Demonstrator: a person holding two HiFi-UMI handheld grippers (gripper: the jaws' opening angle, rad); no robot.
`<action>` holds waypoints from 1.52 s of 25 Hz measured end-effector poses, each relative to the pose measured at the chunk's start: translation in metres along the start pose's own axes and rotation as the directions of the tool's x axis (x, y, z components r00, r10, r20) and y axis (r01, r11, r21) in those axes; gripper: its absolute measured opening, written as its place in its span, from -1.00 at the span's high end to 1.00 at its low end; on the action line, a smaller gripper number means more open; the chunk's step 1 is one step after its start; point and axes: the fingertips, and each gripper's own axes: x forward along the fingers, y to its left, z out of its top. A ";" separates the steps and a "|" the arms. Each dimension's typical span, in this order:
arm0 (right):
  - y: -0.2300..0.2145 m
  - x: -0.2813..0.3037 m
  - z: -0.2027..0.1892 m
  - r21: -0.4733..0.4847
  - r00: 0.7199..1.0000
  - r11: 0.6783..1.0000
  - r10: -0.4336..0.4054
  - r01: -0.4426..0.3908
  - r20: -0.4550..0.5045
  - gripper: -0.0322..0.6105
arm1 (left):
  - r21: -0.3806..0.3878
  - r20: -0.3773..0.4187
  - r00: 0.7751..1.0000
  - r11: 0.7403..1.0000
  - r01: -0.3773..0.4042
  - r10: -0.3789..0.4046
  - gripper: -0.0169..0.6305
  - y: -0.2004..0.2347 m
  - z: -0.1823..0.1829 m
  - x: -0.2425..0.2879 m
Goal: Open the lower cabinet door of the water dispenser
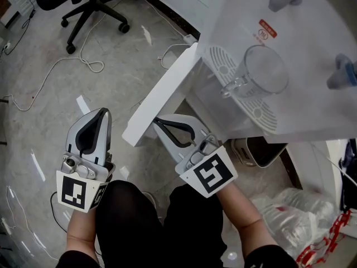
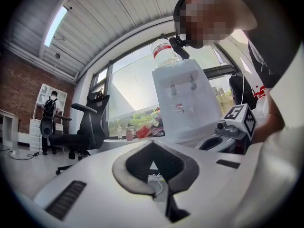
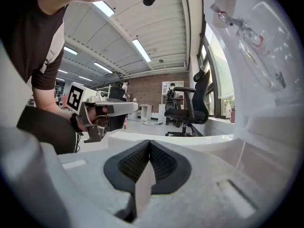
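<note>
Tongs on the left [image 1: 100, 116] are farthest from the water dispenser [image 1: 312, 54]. They hang over the floor [image 1: 50, 110]. They are squeezed shut and they hold nothing. They point the same way as the other pair but touch no part of the dispenser.

Next comes the lower cabinet door [image 1: 167, 88]. It is already swung out from the front of the dispenser. It is a long white board. One end stays by the dispenser's bottom corner, and the free end sticks out toward the left tongs.

Then come the right tongs [image 1: 159, 121]. They are squeezed shut too. Their tips sit right by the door's free end, on the side of the door that faces the dispenser. They point out from the dispenser, toward the door. A thin white strip shows between the pads. I think it is just the door seen through the gap, not something pinched.

So the right hand is much nearer the door. I think its job is to push the free end farther out from the dispenser. The tips could slip off that end.
</note>
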 end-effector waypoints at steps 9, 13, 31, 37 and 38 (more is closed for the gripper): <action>-0.005 0.001 -0.003 -0.021 0.999 0.999 -0.032 0.032 -0.016 0.89 | -0.030 0.010 1.000 1.000 0.003 -0.003 0.93 -0.003 -0.004 0.001; -0.010 -0.010 -0.008 -0.028 0.998 0.998 -0.060 0.059 -0.033 0.89 | -0.019 0.025 1.000 1.000 0.006 -0.006 0.93 -0.004 -0.001 0.003; -0.038 -0.051 0.041 0.161 0.976 0.966 -0.214 0.204 0.047 0.89 | -0.031 0.023 1.000 1.000 0.005 -0.004 0.93 0.008 0.040 0.022; -0.033 -0.068 0.077 0.230 0.969 0.942 -0.245 0.243 -0.022 0.89 | -0.074 -0.017 1.000 0.997 0.013 -0.015 0.93 0.011 0.083 0.027; -0.034 -0.073 0.085 0.242 0.967 0.936 -0.255 0.254 -0.029 0.89 | -0.083 -0.028 1.000 0.996 0.008 -0.011 0.93 0.009 0.090 0.027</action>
